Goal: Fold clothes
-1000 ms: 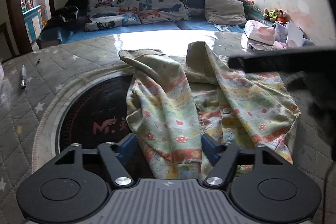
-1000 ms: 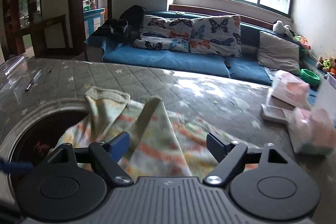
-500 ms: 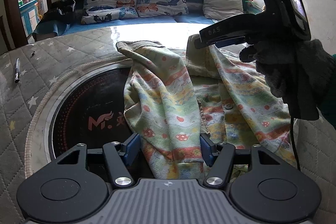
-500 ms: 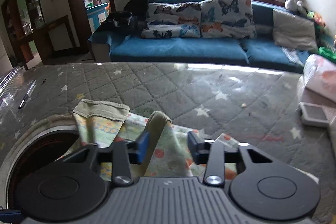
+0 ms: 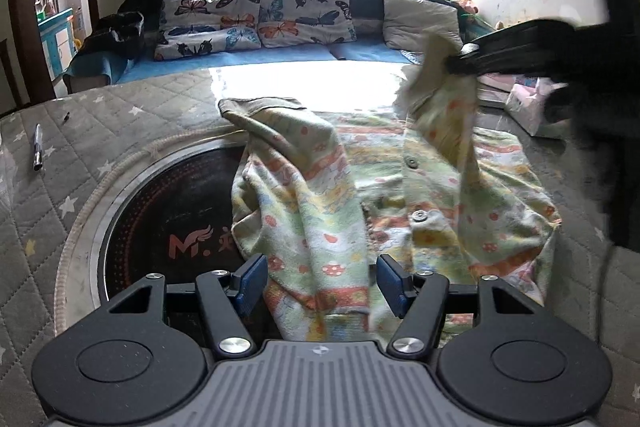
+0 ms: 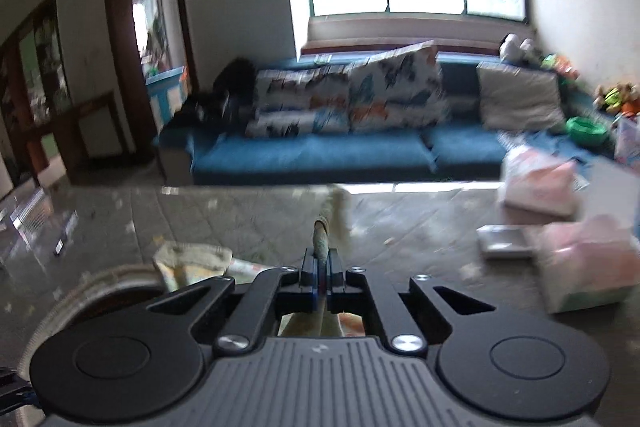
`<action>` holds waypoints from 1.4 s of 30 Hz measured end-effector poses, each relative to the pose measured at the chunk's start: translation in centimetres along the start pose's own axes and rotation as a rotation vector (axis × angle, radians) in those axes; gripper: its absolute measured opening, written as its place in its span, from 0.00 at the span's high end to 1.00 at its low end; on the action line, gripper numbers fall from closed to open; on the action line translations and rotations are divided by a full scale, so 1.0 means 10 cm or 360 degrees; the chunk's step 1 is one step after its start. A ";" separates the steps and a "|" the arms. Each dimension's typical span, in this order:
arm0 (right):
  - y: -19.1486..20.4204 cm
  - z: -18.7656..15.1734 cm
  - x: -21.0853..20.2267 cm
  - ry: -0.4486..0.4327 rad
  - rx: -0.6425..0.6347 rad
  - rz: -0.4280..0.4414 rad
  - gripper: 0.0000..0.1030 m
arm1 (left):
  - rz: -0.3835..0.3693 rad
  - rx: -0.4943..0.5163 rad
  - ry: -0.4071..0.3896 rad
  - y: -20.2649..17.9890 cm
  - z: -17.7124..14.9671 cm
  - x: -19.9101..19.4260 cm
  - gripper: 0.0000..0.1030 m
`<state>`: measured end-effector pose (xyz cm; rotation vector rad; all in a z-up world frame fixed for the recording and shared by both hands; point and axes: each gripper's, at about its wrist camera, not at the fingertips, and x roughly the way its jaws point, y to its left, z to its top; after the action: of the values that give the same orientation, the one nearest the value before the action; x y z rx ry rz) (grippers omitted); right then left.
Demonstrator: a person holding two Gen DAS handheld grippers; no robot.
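Two claws are at the shirt point(image 5: 400, 187), which lies on the desk point(image 5: 80, 155). One sleeve is pinched and lifted by the right claw point(image 6: 321, 267). The left claw point(image 5: 320, 279) is spread wide over the hem, which should be pinned while the sleeve is laid flat.

From my left wrist camera I can read only one piece of lettering: a pinkish-red logo point(image 5: 191, 243) printed on the dark round disc point(image 5: 168, 203) set into the quilted surface point(image 5: 48, 163). It shows a capital "M", a lower-case "r" and a full stop, so "Mr.", with a small wing flourish over the letters. One more character follows, but the patterned garment point(image 5: 312, 211) lies over it and I cannot make it out. My right wrist camera is blurred, and I can read no words, numbers or brand marks there, not even on the pink packages point(image 6: 536, 187) at the right.
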<state>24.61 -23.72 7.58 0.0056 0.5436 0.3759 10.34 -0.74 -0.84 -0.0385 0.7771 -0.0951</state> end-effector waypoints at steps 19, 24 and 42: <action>-1.21 -1.25 -2.31 -0.0114 0.0454 -0.0555 0.96 | -0.0150 0.0241 0.0010 -0.57 -0.25 -0.19 0.37; -1.51 -1.76 -2.27 0.0069 0.0630 -0.0665 0.93 | -0.0165 0.0301 0.0065 -0.68 -0.37 -0.15 0.36; -1.50 -1.81 -1.77 0.0195 0.0471 -0.0674 0.67 | -0.0168 0.0333 0.0119 -0.68 -0.48 -0.15 0.34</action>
<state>6.68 -45.65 -0.59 0.1510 0.7001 -0.1198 5.48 -7.37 -2.73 0.1235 0.8362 -0.2790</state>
